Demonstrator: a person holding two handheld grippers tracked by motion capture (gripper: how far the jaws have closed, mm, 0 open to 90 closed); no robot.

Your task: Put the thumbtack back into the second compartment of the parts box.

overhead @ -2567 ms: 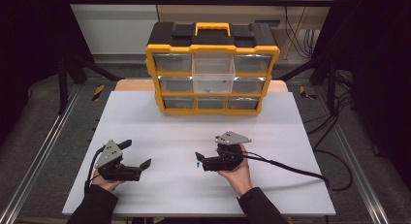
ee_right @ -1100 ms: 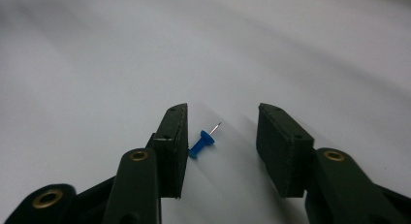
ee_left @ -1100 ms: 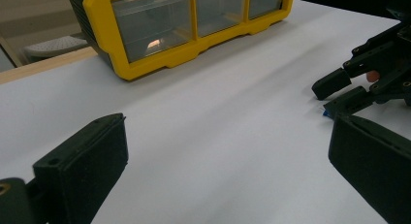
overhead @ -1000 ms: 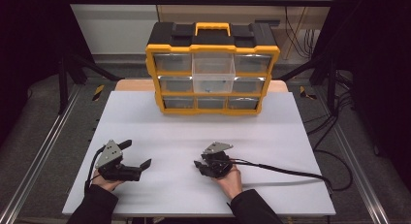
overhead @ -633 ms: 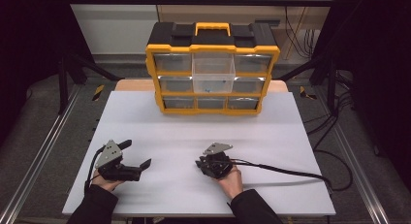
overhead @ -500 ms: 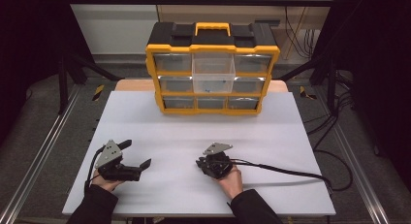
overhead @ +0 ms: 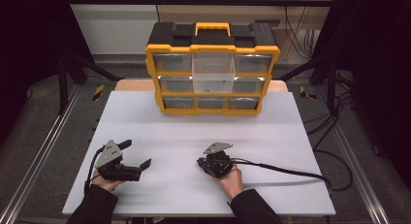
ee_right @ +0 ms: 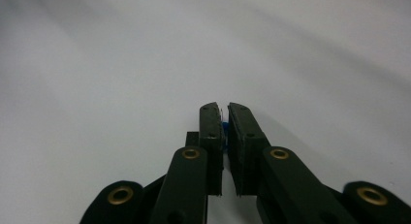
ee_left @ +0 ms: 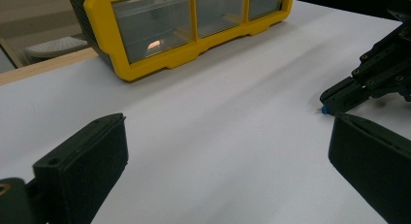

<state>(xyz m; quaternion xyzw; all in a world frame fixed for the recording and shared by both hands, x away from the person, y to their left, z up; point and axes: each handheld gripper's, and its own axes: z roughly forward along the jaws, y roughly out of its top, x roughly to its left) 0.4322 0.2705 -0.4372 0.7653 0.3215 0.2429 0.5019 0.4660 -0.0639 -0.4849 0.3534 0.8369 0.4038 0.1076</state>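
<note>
My right gripper point(overhead: 200, 162) rests tip-down on the white table point(overhead: 271, 136) at front centre, held by a hand. Its jaws have just been closing and now pinch a tiny blue piece point(ee_right: 224, 123) between the pads of the right gripper point(ee_right: 225, 110). From the left gripper view that blue piece point(ee_left: 324, 109) peeks out at the tip of the right gripper point(ee_left: 330, 99). At front left, my left gripper point(overhead: 138, 153) lies low on the table, and its jaws stand wide apart with nothing between them point(ee_left: 228, 151).
A yellow and black drawer organizer point(overhead: 212, 69) stands at the far edge of the table, its top middle clear drawer point(overhead: 213, 74) pulled out. The right gripper's cable point(overhead: 291, 170) trails off to the right. Metal frame rails run along both sides.
Since the earliest frame the right gripper has shifted slightly toward the front left, tipped down to the table, and its jaws have come together. The left gripper has stayed put.
</note>
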